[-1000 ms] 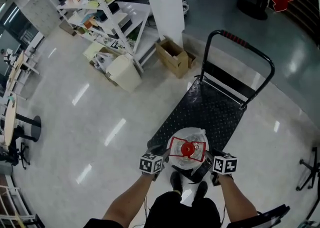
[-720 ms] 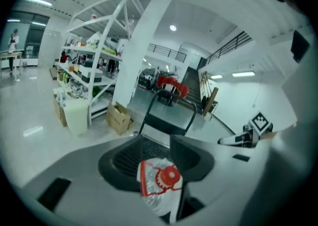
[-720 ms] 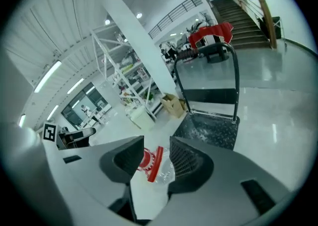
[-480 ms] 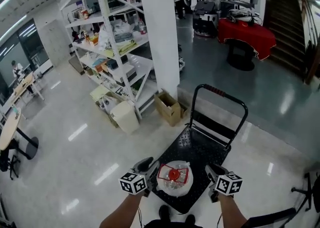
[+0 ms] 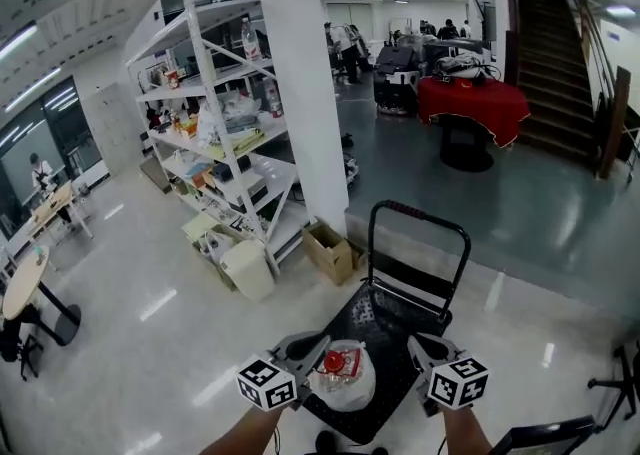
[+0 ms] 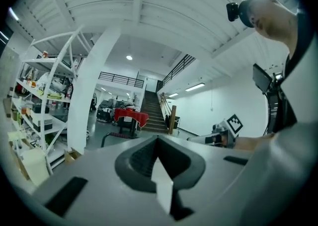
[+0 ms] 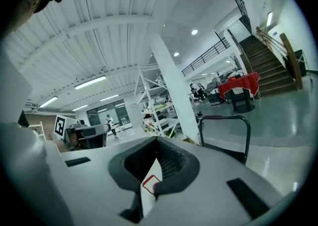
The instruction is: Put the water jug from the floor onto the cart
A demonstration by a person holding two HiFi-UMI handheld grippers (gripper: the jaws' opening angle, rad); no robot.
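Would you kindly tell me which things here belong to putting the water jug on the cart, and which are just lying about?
Belongs to the job:
- water jug, already standing on the cart
- cart

Just lying about:
- cardboard box
- white bin
- shelf rack
- red-covered table
- round table

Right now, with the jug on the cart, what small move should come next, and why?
Probably just draw both claws back: the task looks done. The jug stands on the cart, near its near end. The left claw and right claw flank it, both just closed on nothing.
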